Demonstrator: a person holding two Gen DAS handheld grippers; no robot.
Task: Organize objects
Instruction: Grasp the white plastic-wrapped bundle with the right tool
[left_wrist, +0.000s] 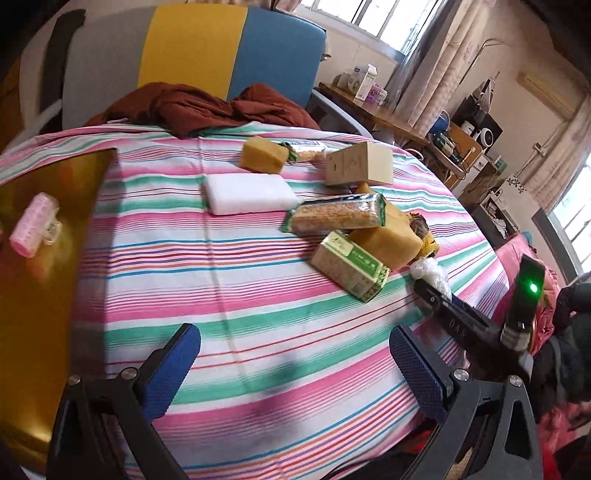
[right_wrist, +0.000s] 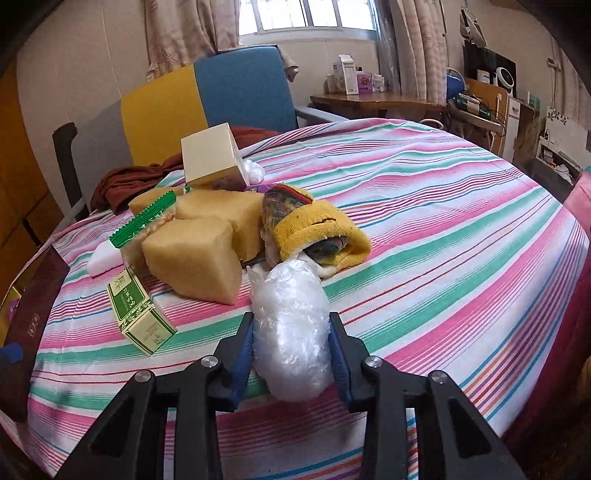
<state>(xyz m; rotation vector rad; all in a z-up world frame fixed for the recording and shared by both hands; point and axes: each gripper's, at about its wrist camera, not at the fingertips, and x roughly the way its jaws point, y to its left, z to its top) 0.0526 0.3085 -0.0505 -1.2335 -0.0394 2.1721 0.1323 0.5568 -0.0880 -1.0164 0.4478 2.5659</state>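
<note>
My right gripper (right_wrist: 291, 325) is shut on a clear plastic bag roll (right_wrist: 291, 328), low over the striped table; the roll also shows in the left wrist view (left_wrist: 430, 271). Just beyond it lie a yellow knit sock bundle (right_wrist: 317, 229), yellow sponges (right_wrist: 195, 258), a green tea box (right_wrist: 140, 314) and a cream box (right_wrist: 212, 155). My left gripper (left_wrist: 295, 354) is open and empty above the near part of the table. In its view a pink roll (left_wrist: 33, 223) lies in a gold tray (left_wrist: 44, 295) at the left. A white sponge (left_wrist: 247, 192) and wrapped cracker packs (left_wrist: 340, 214) lie mid-table.
A striped cloth covers the round table (right_wrist: 461, 229). A yellow-and-blue chair (left_wrist: 221, 55) with a brown garment (left_wrist: 207, 107) stands behind it. A dark box lid (right_wrist: 33, 317) lies at the table's left edge. Shelves and a desk stand at the back right.
</note>
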